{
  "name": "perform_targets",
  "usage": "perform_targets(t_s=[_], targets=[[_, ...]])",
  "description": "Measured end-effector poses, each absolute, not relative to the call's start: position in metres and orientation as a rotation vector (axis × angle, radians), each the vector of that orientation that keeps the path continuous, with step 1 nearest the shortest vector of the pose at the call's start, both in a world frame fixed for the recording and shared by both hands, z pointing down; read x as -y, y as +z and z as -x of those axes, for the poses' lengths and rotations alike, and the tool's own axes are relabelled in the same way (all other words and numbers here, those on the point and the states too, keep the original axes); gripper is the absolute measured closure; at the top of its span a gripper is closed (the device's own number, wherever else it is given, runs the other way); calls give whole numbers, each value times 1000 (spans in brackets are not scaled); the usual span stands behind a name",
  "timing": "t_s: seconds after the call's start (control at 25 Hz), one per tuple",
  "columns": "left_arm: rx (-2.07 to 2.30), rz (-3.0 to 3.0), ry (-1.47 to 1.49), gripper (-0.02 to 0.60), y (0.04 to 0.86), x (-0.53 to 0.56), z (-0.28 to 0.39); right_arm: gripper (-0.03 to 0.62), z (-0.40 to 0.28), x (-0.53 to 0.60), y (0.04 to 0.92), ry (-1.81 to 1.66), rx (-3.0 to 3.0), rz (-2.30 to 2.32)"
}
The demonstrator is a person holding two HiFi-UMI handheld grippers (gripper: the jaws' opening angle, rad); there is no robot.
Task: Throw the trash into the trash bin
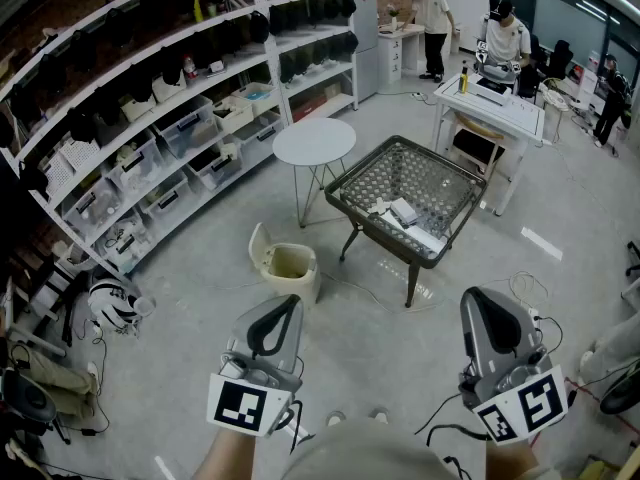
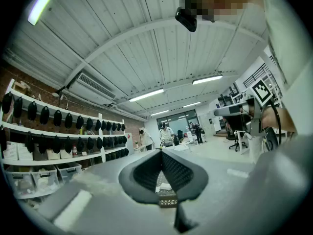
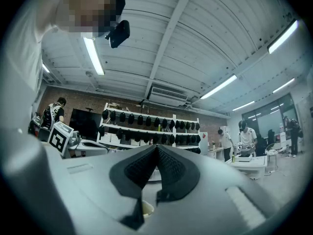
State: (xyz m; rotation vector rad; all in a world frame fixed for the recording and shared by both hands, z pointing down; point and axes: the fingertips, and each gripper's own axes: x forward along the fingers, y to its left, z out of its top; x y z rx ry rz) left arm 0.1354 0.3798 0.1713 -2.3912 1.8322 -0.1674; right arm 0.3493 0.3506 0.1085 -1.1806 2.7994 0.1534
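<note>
Left hand-held gripper (image 1: 289,306) and right hand-held gripper (image 1: 479,304) clenched, empty; trash (image 1: 405,213) on bench (image 1: 349,206) ahead, seemingly nearer right; bin (image 1: 291,264) before left.

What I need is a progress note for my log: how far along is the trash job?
Done: nothing evident. In hand: nothing; the left gripper and right gripper are both shut and empty. Left: the white scraps on the glass table need carrying to the trash bin.
</note>
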Motion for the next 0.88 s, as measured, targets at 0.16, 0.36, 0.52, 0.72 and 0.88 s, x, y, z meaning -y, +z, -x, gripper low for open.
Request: perform_targets(t_s=[0.16,0.36,0.52,0.72,0.88], targets=[[-1835,2395,-163,580,175,-381,-142,592,-358,-350,112,123,-2794,1193],[-1837,2396,-169,578,173,-382,-151,591,-367,-353,111,129,-2805,1168],[-1851,2403,-175,579,178,-381,-159,591,-376,-354,115,132,-2802,1163],[-1860,2408,-195,579,179,-377,-169,589,-390,-349,115,83,-2772,1155],[-1864,2405,-220,580,182,-372,-180,368,-406,-345,110,90,-2738,1128]])
